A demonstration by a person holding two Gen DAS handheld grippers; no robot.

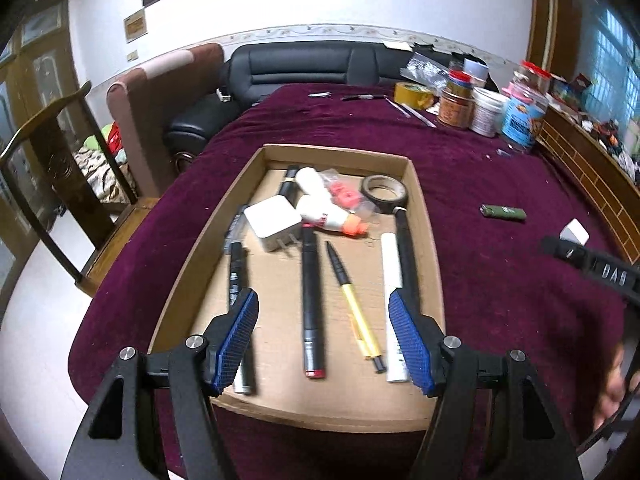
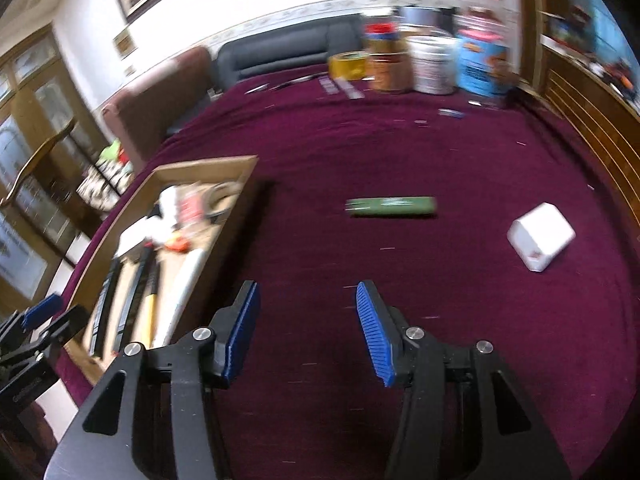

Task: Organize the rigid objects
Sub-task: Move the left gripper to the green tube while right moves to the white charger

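Observation:
A shallow cardboard tray (image 1: 424,216) on the maroon cloth holds several pens, a black flashlight (image 1: 311,304), a white charger (image 1: 273,222), white bottles and a tape roll (image 1: 385,192). My left gripper (image 1: 323,320) hovers open over the tray's near end, nothing between its blue pads. In the right wrist view the tray (image 2: 224,216) lies to the left. My right gripper (image 2: 306,320) stands open and empty above bare cloth. Beyond it lie a green lighter (image 2: 391,206) and a white cube adapter (image 2: 540,240). The lighter (image 1: 503,212) and the adapter (image 1: 574,232) also show right of the tray.
Jars, tubs and a yellow tape roll (image 1: 414,95) crowd the table's far right corner (image 2: 432,64). A black sofa (image 1: 304,65) and a wooden chair (image 1: 60,168) stand beyond the table. A wooden ledge (image 2: 592,120) runs along the right edge.

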